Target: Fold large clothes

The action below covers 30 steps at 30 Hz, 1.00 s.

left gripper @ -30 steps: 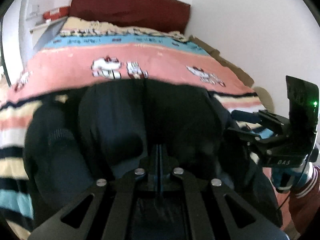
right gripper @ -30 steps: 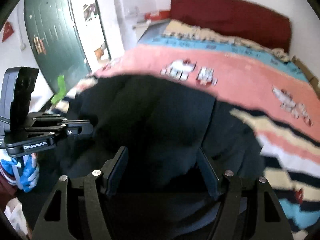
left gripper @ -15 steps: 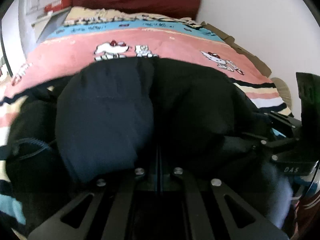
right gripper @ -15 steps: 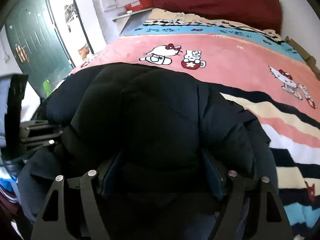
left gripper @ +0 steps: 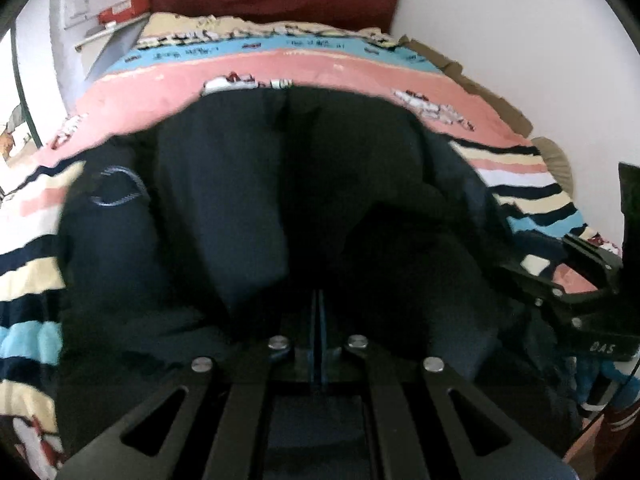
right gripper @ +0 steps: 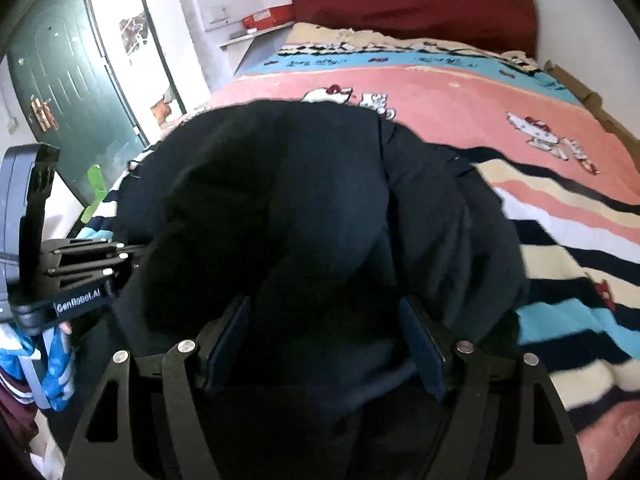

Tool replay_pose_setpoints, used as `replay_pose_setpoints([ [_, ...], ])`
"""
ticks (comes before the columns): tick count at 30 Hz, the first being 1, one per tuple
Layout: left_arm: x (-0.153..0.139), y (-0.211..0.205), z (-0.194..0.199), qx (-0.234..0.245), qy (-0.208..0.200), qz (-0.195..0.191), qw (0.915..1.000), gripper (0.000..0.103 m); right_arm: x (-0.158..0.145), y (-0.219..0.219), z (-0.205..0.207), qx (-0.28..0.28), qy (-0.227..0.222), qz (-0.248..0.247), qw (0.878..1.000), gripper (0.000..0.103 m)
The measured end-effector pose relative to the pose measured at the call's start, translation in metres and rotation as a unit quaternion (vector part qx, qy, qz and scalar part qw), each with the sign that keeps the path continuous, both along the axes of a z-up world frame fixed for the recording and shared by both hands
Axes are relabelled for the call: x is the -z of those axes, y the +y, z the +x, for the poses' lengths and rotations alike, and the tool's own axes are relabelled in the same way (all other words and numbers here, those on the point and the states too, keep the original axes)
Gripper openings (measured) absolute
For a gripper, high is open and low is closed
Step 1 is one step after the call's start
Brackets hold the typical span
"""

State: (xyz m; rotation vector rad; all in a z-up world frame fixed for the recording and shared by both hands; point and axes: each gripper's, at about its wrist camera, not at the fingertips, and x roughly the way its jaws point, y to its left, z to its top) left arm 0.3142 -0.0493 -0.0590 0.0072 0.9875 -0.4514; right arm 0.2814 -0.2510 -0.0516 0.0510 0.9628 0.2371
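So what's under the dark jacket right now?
The dark jacket lies bunched on the striped cartoon blanket, which shows past its far and side edges. Whatever the blanket carries directly beneath the jacket is covered.

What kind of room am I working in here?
Most likely a home bedroom. A bed with a dark red headboard is covered by a pink cartoon-print striped blanket, the dark padded jacket lies on it, and a green door stands beside the bed.
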Motion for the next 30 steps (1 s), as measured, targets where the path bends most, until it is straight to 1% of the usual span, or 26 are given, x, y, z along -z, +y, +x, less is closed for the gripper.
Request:
replay_pose_setpoints([
  [1,-0.006,0.005,-0.007,0.0,-0.004,-0.005,1.0,0.008,-0.008,-0.002,-0.006,0.002,-0.002,-0.001,1.0,0.074],
  [2,-0.013,0.012,-0.014,-0.002,-0.008,-0.009,0.9999,0.016,-0.015,-0.004,-0.015,0.003,-0.003,0.0,1.0,0.075],
  [3,-0.019,0.021,-0.023,-0.007,-0.011,-0.011,0.9998,0.029,-0.022,-0.007,-0.024,0.005,-0.005,-0.002,1.0,0.075],
  [4,-0.024,0.028,-0.03,-0.012,-0.015,-0.013,0.9997,0.035,-0.029,-0.01,-0.035,0.008,-0.01,-0.007,1.0,0.075],
  [5,-0.029,0.038,-0.039,-0.017,-0.018,-0.016,0.9996,0.043,-0.036,-0.015,-0.048,0.012,-0.015,-0.008,1.0,0.075],
  [6,-0.032,0.044,-0.046,-0.019,-0.019,-0.019,0.9995,0.045,-0.042,-0.02,-0.059,0.015,-0.017,-0.006,1.0,0.076],
  [11,-0.037,0.104,-0.085,-0.051,-0.014,-0.031,0.9981,0.048,-0.057,-0.052,-0.118,0.043,-0.024,-0.007,0.999,0.08],
  [16,-0.031,0.16,-0.118,-0.087,-0.014,-0.031,0.9957,0.049,-0.059,-0.082,-0.167,0.07,-0.021,-0.011,0.997,0.081],
  [19,-0.021,0.191,-0.135,-0.106,-0.006,-0.032,0.9939,0.051,-0.053,-0.096,-0.193,0.084,-0.016,-0.007,0.996,0.083],
  [22,-0.004,0.219,-0.148,-0.13,0.015,-0.045,0.9904,0.052,-0.037,-0.108,-0.211,0.099,0.0,0.003,0.995,0.084],
  [25,0.013,0.241,-0.16,-0.148,0.034,-0.067,0.9862,0.052,-0.015,-0.113,-0.225,0.109,0.02,0.019,0.994,0.084],
  [28,0.028,0.263,-0.168,-0.166,0.053,-0.102,0.9794,0.053,0.007,-0.111,-0.232,0.109,0.043,0.039,0.992,0.085],
  [30,0.044,0.277,-0.17,-0.182,0.076,-0.131,0.9716,0.054,0.021,-0.11,-0.235,0.111,0.057,0.054,0.991,0.085],
])
